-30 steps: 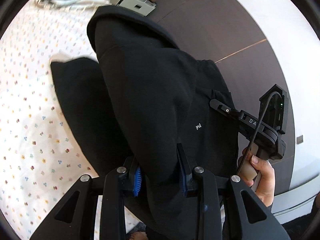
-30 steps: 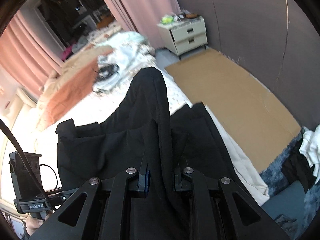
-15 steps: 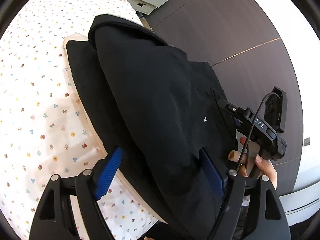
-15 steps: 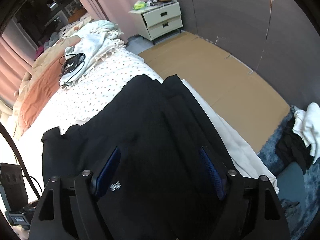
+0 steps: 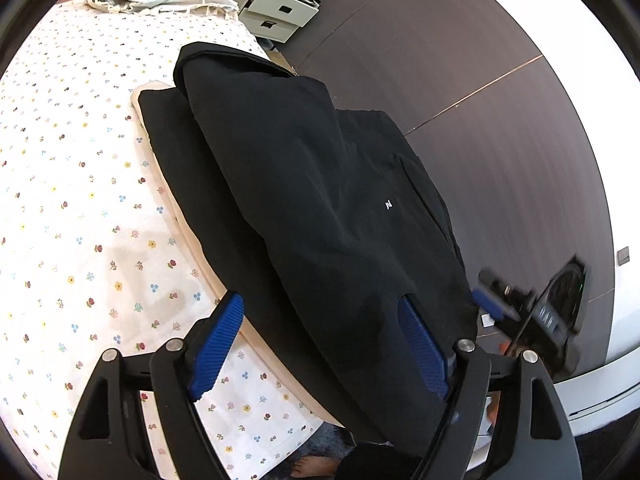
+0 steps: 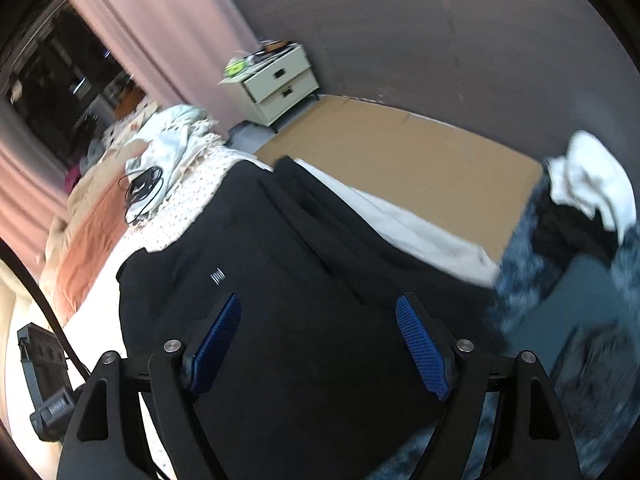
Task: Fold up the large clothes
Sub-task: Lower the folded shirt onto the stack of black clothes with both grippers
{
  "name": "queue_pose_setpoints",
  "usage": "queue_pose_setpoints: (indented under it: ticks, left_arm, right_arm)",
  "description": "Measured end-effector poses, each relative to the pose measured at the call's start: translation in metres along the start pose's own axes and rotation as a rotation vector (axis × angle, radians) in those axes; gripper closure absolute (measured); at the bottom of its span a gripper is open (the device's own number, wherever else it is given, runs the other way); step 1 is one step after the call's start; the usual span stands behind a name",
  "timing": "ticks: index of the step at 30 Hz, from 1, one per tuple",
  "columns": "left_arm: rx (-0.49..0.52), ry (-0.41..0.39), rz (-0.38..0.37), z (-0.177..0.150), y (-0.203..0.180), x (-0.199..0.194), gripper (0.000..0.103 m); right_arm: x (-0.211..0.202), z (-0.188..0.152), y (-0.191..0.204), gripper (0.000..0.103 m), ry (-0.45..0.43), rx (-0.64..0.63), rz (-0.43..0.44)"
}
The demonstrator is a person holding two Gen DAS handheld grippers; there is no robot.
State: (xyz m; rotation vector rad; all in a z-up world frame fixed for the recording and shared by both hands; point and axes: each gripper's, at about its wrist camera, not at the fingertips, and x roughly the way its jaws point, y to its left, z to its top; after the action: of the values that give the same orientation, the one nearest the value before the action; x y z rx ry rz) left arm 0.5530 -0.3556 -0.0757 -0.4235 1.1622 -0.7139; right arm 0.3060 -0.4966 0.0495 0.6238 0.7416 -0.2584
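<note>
Garment: we see the black garment (image 5: 320,208) lying doubled over itself along the edge of the bed (image 5: 80,200), one layer stacked on a wider layer beneath; a small white logo faces up.
Done so far: we judge one lengthwise fold laid down, since both grippers have let the cloth go and it rests flat.
Left to do: we think the long shape still needs folding across, and the lower end hanging past the bed edge needs gathering.
Left gripper (image 5: 320,344): our jaws have just been opening and now stand wide, blue pads clear of the cloth, gripping nothing; the garment's near end lies between and under them.
Right gripper (image 6: 318,344): likewise just opened wide, empty, with the black fabric spread below it.
Pose: we hold both grippers angled down toward the bed, side by side at the garment's near end; the right one shows blurred in the left view.
Surroundings: a nightstand (image 6: 276,84) stands beyond the bed.
</note>
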Motion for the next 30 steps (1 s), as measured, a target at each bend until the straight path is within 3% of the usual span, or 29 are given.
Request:
queue_pose_setpoints:
  ticks: [7, 10, 18, 30]
  left_arm:
    - [0.026, 0.003, 0.028, -0.008, 0.006, 0.012, 0.023]
    - [0.029, 0.003, 0.021, -0.009, 0.007, 0.020, 0.023]
    - [0.062, -0.016, 0.025, 0.004, 0.008, 0.039, 0.023]
    - [0.139, -0.114, 0.157, 0.039, 0.011, 0.055, 0.023]
  right_arm:
    - [-0.011, -0.051, -0.027, 0.024, 0.003, 0.073, -0.005]
    - [-0.006, -0.061, -0.036, 0.024, 0.030, 0.116, 0.057]
    - [0.012, -0.057, -0.055, 0.024, 0.027, 0.154, 0.061]
    - [0.017, -0.066, -0.051, 0.024, 0.000, 0.136, 0.013]
